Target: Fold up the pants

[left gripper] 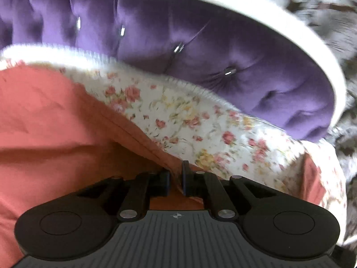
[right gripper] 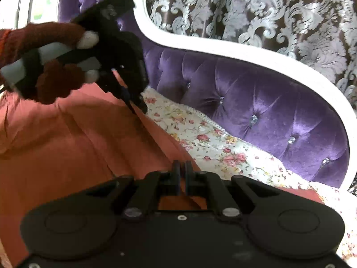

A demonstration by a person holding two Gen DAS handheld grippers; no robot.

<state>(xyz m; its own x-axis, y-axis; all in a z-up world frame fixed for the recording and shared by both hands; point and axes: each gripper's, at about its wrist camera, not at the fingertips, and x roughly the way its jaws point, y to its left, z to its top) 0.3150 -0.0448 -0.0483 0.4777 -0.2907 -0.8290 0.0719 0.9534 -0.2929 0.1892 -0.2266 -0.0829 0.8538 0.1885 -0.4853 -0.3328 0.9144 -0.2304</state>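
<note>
The black right gripper point(right gripper: 182, 174) pinches the hemmed edge of the salmon-pink cloth pants point(right gripper: 67, 138). Ahead to its left, a brown-gloved hand point(right gripper: 51, 67) holds the black left gripper point(right gripper: 137, 106) clamped on the same edge, beside the floral white sheet point(right gripper: 212, 143).

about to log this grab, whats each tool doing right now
left tool: closed on the pants edge
right tool: closed on the pants edge
</note>
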